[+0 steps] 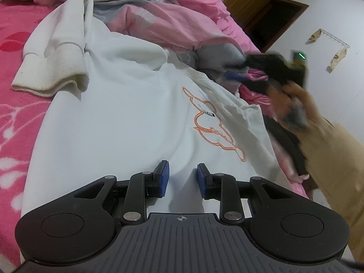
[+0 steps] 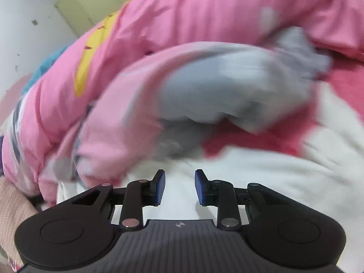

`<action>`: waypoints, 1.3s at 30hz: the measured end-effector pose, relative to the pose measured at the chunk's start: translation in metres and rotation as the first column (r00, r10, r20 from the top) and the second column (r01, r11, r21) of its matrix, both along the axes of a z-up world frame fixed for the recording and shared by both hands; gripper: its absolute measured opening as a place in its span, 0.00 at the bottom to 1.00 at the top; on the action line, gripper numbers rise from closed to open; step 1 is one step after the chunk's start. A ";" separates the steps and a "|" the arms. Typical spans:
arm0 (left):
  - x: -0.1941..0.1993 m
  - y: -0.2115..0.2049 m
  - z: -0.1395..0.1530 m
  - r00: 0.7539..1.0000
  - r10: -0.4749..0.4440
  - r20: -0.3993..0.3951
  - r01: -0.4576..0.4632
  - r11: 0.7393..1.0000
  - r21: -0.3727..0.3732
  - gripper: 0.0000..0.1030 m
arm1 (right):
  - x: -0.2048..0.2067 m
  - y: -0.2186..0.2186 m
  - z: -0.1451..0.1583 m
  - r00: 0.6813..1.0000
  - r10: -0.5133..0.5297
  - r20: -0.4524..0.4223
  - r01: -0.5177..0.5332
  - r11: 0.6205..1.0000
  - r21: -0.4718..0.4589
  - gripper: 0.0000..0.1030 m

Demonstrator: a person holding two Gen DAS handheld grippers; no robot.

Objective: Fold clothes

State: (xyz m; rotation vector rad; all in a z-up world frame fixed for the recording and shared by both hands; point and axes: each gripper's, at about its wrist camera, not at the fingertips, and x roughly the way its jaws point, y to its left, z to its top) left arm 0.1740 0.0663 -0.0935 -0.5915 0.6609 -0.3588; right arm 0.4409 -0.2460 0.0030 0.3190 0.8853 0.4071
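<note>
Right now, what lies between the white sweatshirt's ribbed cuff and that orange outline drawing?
In the left wrist view, only plain white sweatshirt cloth lies between the ribbed cuff and the orange drawing; nothing sits on it.

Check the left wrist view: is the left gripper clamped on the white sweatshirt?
No. The left gripper has its blue pads apart, with a clear gap between them, over the flat white sweatshirt.

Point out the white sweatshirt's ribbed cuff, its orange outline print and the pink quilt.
ribbed cuff (image 1: 49, 68): left wrist view, on the ribbed band of the folded-over sleeve.
orange outline print (image 1: 213, 125): left wrist view, on the middle of the drawing on the sweatshirt.
pink quilt (image 2: 182, 18): right wrist view, on its plain pink top fold.
</note>
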 end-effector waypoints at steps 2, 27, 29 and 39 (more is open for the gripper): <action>0.001 0.000 0.000 1.000 0.000 0.000 0.000 1.000 0.002 0.26 | -0.019 -0.013 -0.005 0.999 0.022 -0.045 -0.025 0.997 -0.074 0.30; 0.001 -0.002 -0.001 1.000 -0.002 0.010 0.002 1.000 0.017 0.27 | -0.110 -0.210 0.027 0.954 -0.298 -0.048 0.298 0.955 0.003 0.42; 0.001 -0.003 -0.001 1.000 -0.002 0.011 0.002 1.000 0.021 0.27 | -0.126 -0.216 0.012 0.951 -0.294 -0.093 0.294 0.956 -0.009 0.43; 0.002 -0.003 -0.003 1.000 -0.002 0.017 0.002 1.000 0.016 0.27 | -0.112 -0.187 -0.053 0.964 -0.259 -0.063 0.256 0.965 -0.060 0.23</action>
